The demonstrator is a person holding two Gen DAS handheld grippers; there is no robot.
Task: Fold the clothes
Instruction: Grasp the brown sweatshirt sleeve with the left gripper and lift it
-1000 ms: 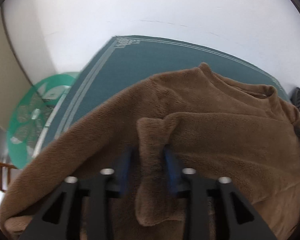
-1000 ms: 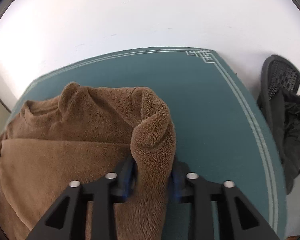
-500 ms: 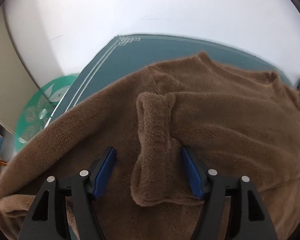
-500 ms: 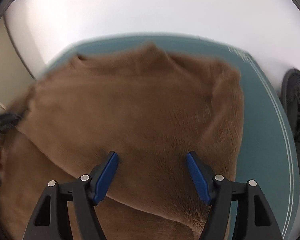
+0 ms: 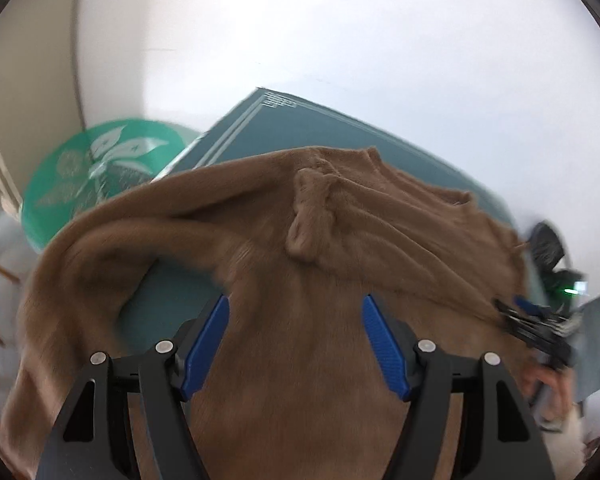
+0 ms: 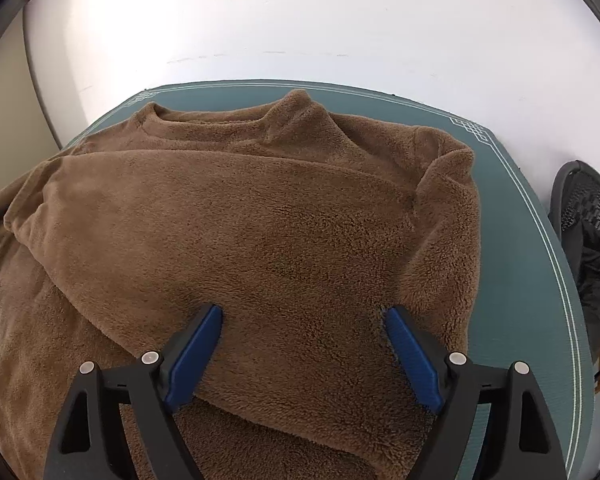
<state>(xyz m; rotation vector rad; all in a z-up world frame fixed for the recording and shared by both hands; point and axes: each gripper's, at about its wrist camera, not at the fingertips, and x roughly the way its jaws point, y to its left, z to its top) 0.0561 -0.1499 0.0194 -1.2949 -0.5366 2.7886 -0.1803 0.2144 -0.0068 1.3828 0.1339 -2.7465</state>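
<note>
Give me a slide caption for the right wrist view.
Open right gripper poised over brown fleece sweater with sleeve folded across, on teal mat.

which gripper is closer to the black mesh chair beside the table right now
Right. The right gripper hovers open over the brown sweater near the table edge facing the chair; the left gripper is open over the sweater's opposite side.

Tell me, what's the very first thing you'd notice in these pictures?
The big fuzzy brown sweater fills the middle, spread over a teal table with both sleeves folded across its body. Blue-padded fingers of the right gripper stand wide apart over it, gripping nothing. A round green fan with leaf shapes sits beyond the table's left edge.
</note>
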